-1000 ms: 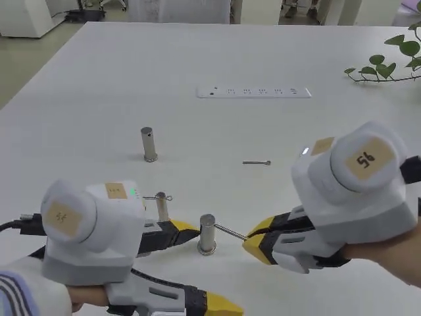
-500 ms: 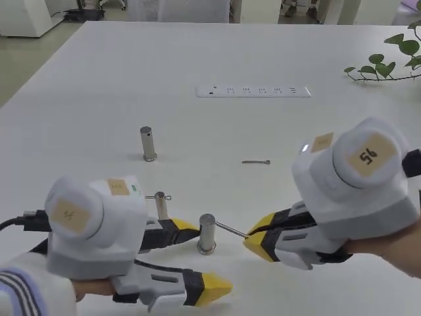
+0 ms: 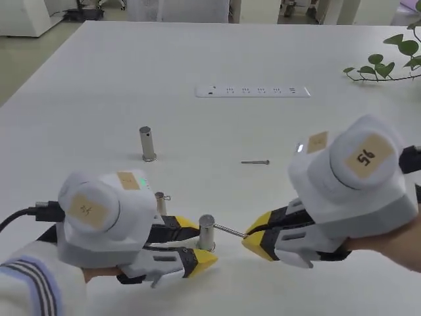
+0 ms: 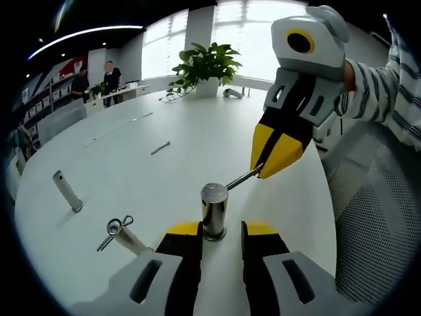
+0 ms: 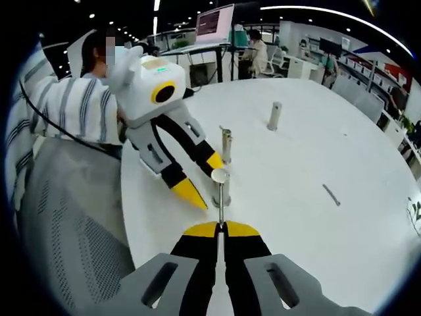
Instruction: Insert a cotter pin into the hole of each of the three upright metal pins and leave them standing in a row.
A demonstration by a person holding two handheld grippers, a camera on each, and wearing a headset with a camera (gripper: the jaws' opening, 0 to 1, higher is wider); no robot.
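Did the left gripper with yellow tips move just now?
Yes. The left gripper slid right toward the nearest upright silver metal pin, its jaws closing in around it.

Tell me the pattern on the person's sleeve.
Stripes, dark on white; the sleeve shows best in the left gripper view.

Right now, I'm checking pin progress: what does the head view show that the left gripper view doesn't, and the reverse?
Head view: the cable trailing from the left gripper. Left gripper view: a mesh chair and bright windows. Both: the right gripper holding a cotter pin against the near metal pin, a pinned metal pin, a bare metal pin, and a loose cotter pin.
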